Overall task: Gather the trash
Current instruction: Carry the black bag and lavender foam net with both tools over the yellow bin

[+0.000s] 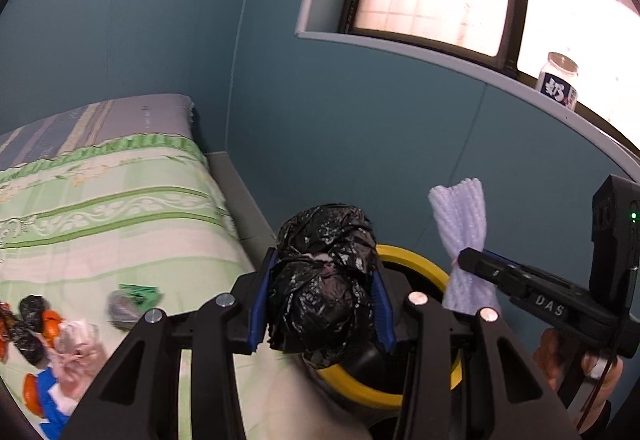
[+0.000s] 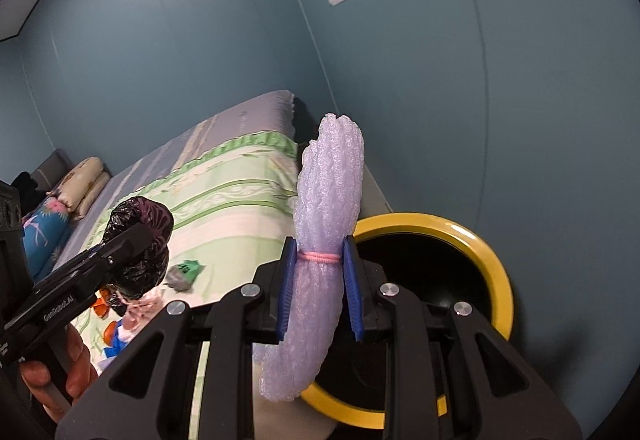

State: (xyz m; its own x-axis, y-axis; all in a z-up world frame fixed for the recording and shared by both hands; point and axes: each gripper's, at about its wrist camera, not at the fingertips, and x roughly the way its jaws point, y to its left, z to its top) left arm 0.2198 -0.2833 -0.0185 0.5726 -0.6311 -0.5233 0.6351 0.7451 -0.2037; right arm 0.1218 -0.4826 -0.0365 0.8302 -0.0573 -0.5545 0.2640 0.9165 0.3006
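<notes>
Just ahead of and below both grippers sits the bin [image 2: 496, 264], its yellow rim at the foot of the bed [image 1: 120, 208]. The left gripper [image 1: 320, 304] is clamped on a crumpled black bag ball [image 1: 324, 280], which hangs over the bin's near-left rim, not quite over the mouth. To its right, the right gripper [image 2: 318, 280] squeezes a purple foam bundle [image 2: 324, 224] at its pink band, long axis upright, beside the bin's left edge. The right one looks closer to the opening. More scraps [image 1: 48, 336] lie on the bed, well left of both.
</notes>
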